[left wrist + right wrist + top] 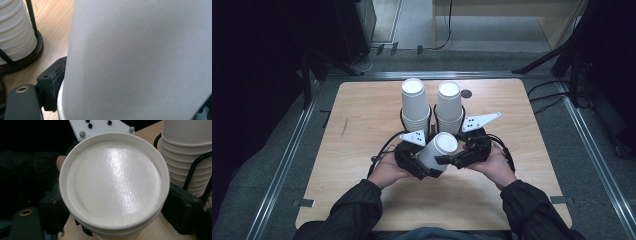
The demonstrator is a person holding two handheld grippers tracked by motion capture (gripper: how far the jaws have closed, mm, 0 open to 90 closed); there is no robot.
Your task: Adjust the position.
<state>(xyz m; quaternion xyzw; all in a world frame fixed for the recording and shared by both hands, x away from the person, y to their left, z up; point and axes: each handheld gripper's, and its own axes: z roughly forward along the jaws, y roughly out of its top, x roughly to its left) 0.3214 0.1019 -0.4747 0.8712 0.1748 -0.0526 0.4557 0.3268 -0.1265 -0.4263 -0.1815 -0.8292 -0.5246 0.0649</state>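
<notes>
A light, easily crushed paper cup [438,150], low in the frame's centre, is clamped sideways by both the left gripper [419,162] and right gripper [457,159]; grip gently near its stiffer base rim.

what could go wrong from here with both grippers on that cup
The paper cup is clamped by the left gripper on its wall and the right gripper near its base end, so squeezing or pulling apart could crush it. In the right gripper view a second rim shows beneath the base: nested cups may separate suddenly. The two cup stacks in their wire holders stand just behind; a jerk might topple them.
</notes>
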